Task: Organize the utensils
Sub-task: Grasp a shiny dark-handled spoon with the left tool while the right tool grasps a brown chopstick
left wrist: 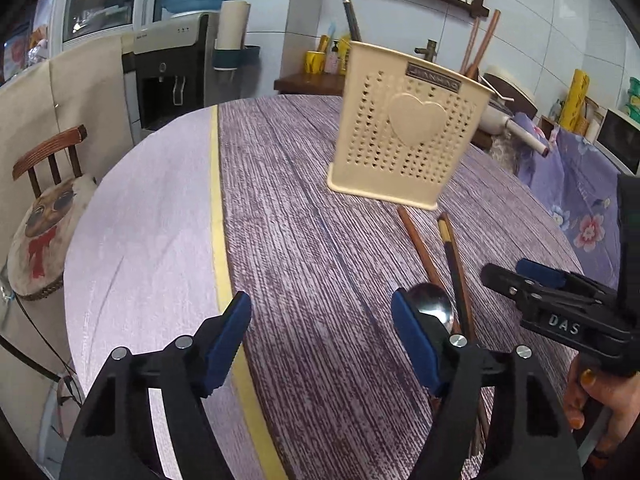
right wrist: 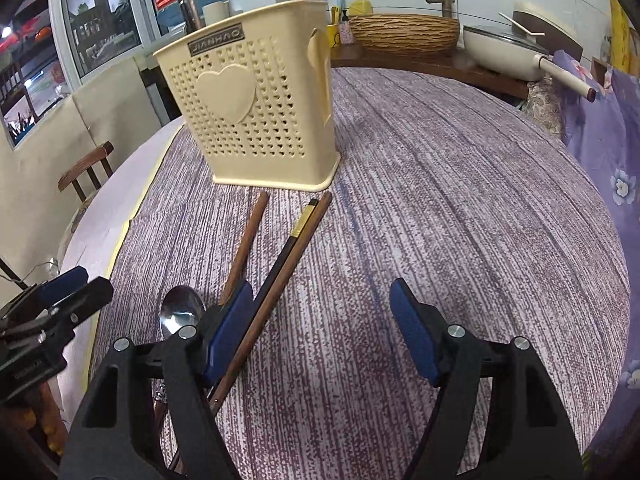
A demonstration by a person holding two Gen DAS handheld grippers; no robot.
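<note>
"JIANHAO" on utensil holder (right wrist: 256,96); "DAS" on right tongs (left wrist: 516,274).

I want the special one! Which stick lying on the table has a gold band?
The black chopstick with the gold band, lying against one brown wooden chopstick. The other brown wooden chopstick, lying left of them, is plain too.

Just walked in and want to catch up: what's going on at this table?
A person holds a gripper in each hand above a round table to tidy utensils. A metal spoon and loose chopsticks lie flat in front of a cream perforated utensil holder, which already has a few sticks standing in it. The left gripper and right gripper both have open jaws with nothing between them. Nothing is picked up yet.
</note>
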